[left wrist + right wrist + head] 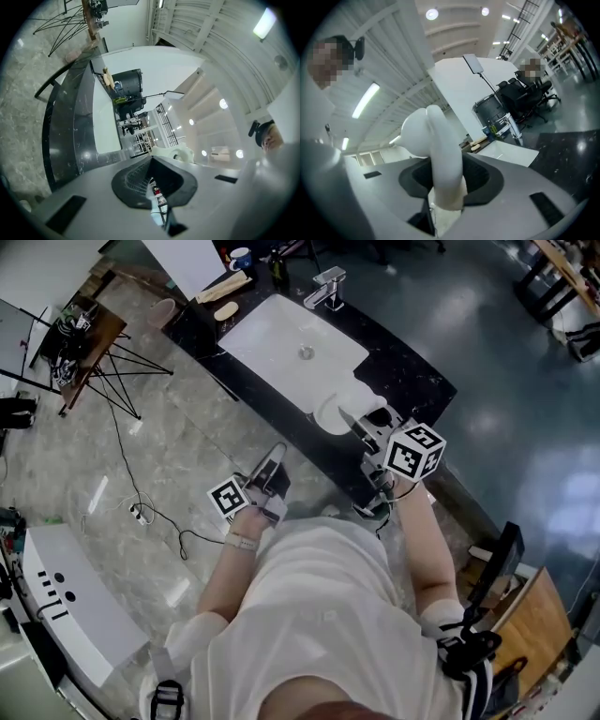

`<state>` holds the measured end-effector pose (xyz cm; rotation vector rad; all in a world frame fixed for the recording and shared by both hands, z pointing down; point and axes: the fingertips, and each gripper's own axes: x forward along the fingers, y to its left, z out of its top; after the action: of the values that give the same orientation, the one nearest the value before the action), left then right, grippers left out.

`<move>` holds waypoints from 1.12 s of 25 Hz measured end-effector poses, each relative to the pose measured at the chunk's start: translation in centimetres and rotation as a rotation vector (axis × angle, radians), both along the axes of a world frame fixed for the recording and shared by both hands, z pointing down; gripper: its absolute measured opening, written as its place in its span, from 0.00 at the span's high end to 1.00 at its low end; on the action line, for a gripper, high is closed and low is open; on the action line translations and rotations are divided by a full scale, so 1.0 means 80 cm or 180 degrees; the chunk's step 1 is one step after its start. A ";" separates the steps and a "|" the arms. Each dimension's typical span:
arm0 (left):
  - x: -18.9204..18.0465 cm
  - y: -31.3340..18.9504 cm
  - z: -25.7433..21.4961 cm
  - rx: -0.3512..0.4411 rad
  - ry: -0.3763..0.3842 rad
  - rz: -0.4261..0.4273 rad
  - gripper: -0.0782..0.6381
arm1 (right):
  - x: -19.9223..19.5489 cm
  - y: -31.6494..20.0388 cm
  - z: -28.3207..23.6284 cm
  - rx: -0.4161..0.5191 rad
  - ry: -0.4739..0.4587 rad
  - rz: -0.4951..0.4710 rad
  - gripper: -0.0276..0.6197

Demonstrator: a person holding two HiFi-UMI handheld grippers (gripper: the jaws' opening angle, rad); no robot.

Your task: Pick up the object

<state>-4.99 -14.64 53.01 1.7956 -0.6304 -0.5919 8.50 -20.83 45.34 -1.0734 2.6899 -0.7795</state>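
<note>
My right tongs (445,180) were clamped on the white object (439,145), its rounded end sticking up past the tips. From above, the object (333,414) hung at the near corner of the white sink (281,334), over the dark worktop (412,371). My left tongs (152,180) were narrow, pads together with nothing between them, held off the worktop's edge above the floor.

The person wears a white T-shirt (328,615) and pale wristband (242,542).
</note>
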 end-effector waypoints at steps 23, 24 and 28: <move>0.024 -0.004 -0.008 0.0103 0.0069 0.0135 0.88 | 0.010 0.074 -0.041 -0.0572 -0.2638 -0.0415 0.73; 0.024 -0.004 -0.009 0.0122 0.0081 0.0136 0.88 | 0.012 0.076 -0.039 -0.0589 -0.2713 -0.0405 0.73; 0.025 -0.005 -0.013 0.0165 0.0128 0.0140 0.88 | 0.021 0.081 -0.028 -0.0662 -0.2971 -0.0350 0.73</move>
<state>-3.03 -15.01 51.98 1.8367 -0.5515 -0.6180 10.18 -14.37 43.09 -0.4017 1.8940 -1.2141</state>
